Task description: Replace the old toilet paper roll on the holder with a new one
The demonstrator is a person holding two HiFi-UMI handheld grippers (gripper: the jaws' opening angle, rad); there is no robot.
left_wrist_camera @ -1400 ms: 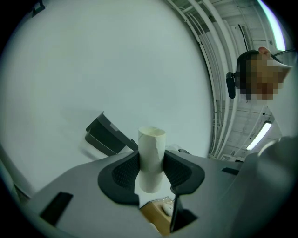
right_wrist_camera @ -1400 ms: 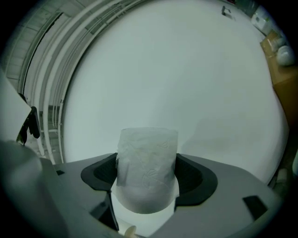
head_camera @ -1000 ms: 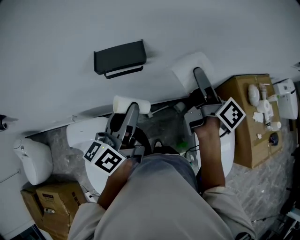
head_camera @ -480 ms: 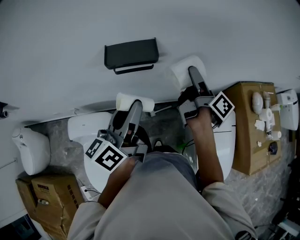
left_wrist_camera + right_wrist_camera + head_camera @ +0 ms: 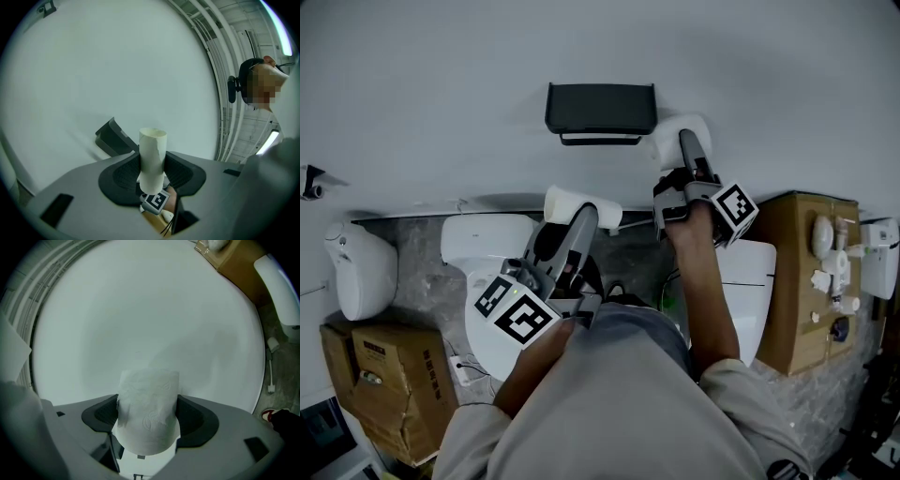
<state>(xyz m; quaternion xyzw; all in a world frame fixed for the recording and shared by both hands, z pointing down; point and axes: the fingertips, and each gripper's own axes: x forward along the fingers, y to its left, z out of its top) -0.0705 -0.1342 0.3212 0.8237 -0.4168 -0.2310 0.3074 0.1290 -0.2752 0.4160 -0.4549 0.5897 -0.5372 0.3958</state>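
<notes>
A black wall holder [image 5: 600, 111] hangs on the pale wall, its rod bare; it shows again in the left gripper view as a dark box [image 5: 111, 139]. My left gripper [image 5: 581, 214] is shut on the empty cardboard tube [image 5: 579, 206], which stands between the pads [image 5: 152, 157], below and left of the holder. My right gripper [image 5: 686, 142] is shut on the full white toilet paper roll [image 5: 679, 139], held just right of the holder; the roll fills the jaws [image 5: 148, 411] against the blank wall.
Below are a white toilet [image 5: 492, 281] and a second one [image 5: 750, 291] at the right. A cardboard box [image 5: 797, 281] with small items stands far right, another box [image 5: 380, 384] lower left, beside a white bin [image 5: 358, 272]. A person's headset shows in the left gripper view.
The right gripper has carried the white roll down and left, from well right of the holder to just beside it. The left gripper with the tube has shifted slightly.
</notes>
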